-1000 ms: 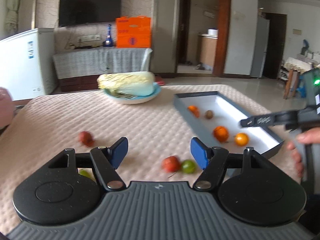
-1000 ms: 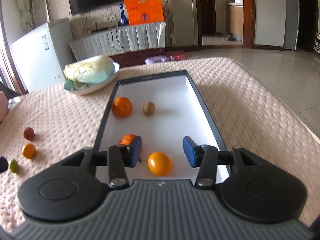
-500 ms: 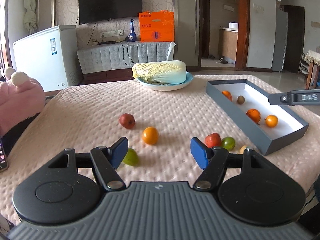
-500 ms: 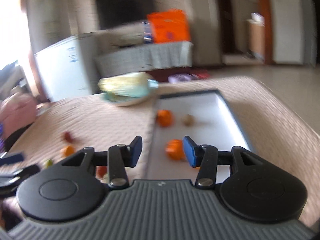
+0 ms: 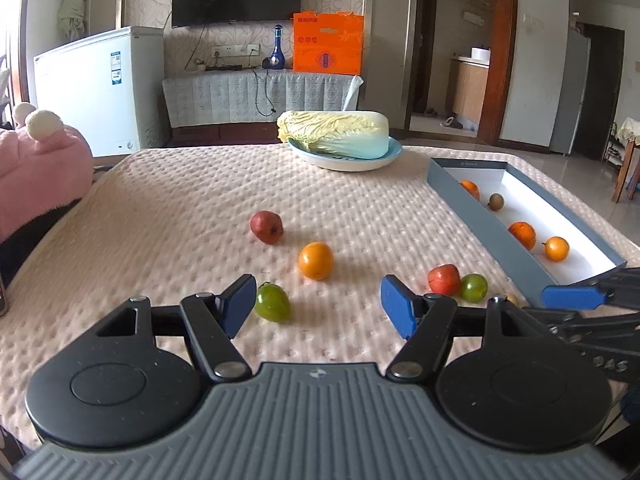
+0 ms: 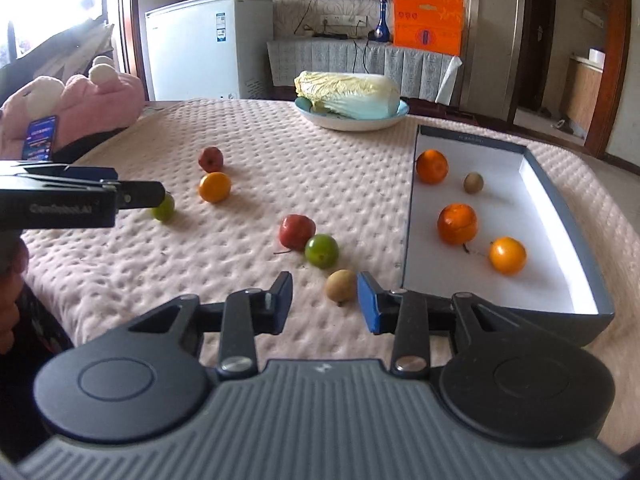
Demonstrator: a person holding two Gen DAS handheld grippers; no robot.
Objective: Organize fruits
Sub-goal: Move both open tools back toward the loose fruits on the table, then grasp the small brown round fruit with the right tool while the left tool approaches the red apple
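Note:
Loose fruit lies on the pink quilted cloth: a red fruit [image 5: 267,227], an orange [image 5: 315,260] and a green fruit [image 5: 273,303]. My left gripper [image 5: 319,304] is open just behind them, the green fruit beside its left pad. Further right lie a red fruit [image 6: 297,232], a green one [image 6: 321,251] and a small tan fruit [image 6: 341,286]. My right gripper [image 6: 325,300] has its jaws closing. The tan fruit lies just ahead between the fingertips, near the right pad and clear of the left. The grey box [image 6: 568,216] at right holds several oranges and a brown fruit [image 6: 473,182].
A cabbage on a blue plate [image 5: 340,162] stands at the table's far side. A pink plush toy [image 6: 80,100] and a phone [image 6: 40,138] lie at the left edge. A person's hand [image 6: 12,264] holds the left gripper [image 6: 140,196]. The right gripper's pad [image 5: 572,297] shows beside the box.
The right wrist view has swung left from over the box to the loose fruit, and its jaws have narrowed. The left gripper has crept closer to the fruit and stayed equally open.

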